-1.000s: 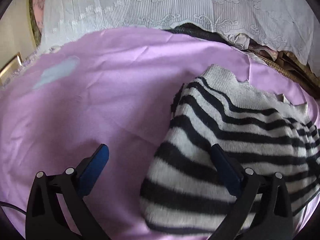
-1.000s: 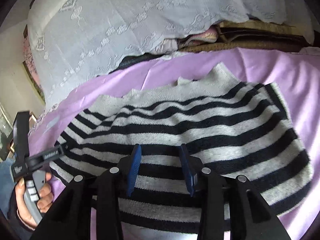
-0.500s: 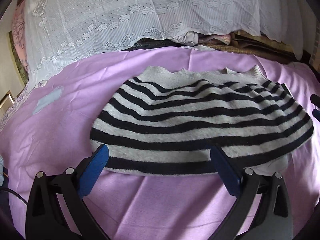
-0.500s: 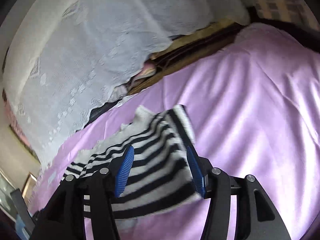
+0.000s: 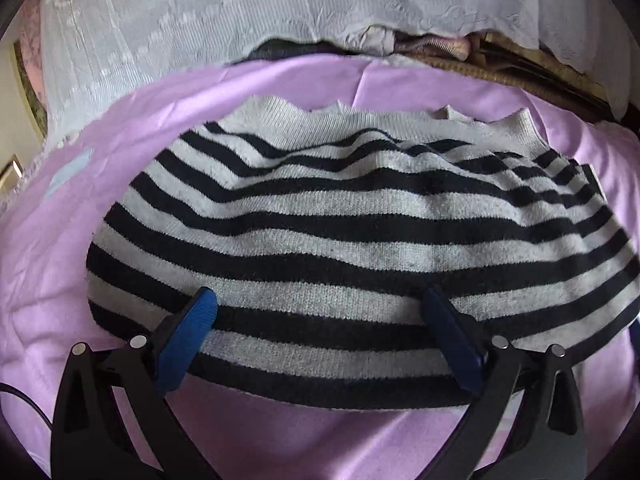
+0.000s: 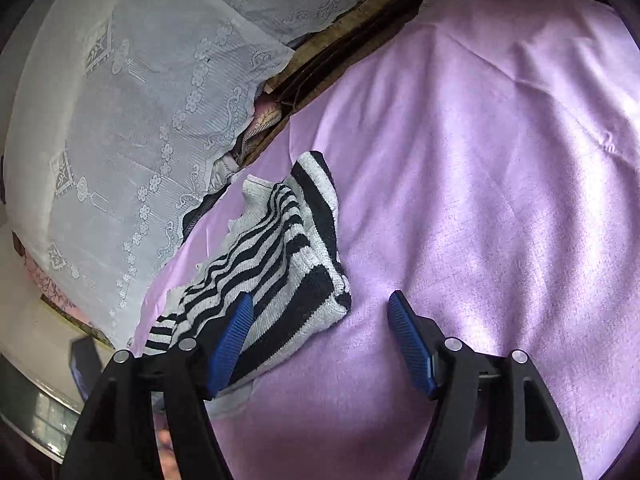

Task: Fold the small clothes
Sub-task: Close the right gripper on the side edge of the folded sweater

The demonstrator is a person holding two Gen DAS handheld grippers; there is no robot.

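Striped sweater (image 5: 352, 240), black and grey bands, lies folded in a wide bundle on the lilac sheet (image 5: 60, 280), its ribbed grey edge toward the far side; left gripper (image 5: 320, 312) sits over the sweater's near edge, its blue pads (image 5: 188, 332) spread wide and holding nothing, the knit filling the span between them; whether the tips touch the cloth cannot be told; right gripper (image 6: 320, 320) is likewise spread and grips nothing, over the sheet (image 6: 480, 200) at one end of the sweater (image 6: 280, 264); its left pad (image 6: 232, 336) overlaps the sweater's corner in view, its right pad is over bare sheet; white lace curtain (image 5: 180, 20) hangs behind the bed; beneath its hem, a jumble of brown and pinkish fabrics (image 5: 460, 48) at the sheet's far edge.
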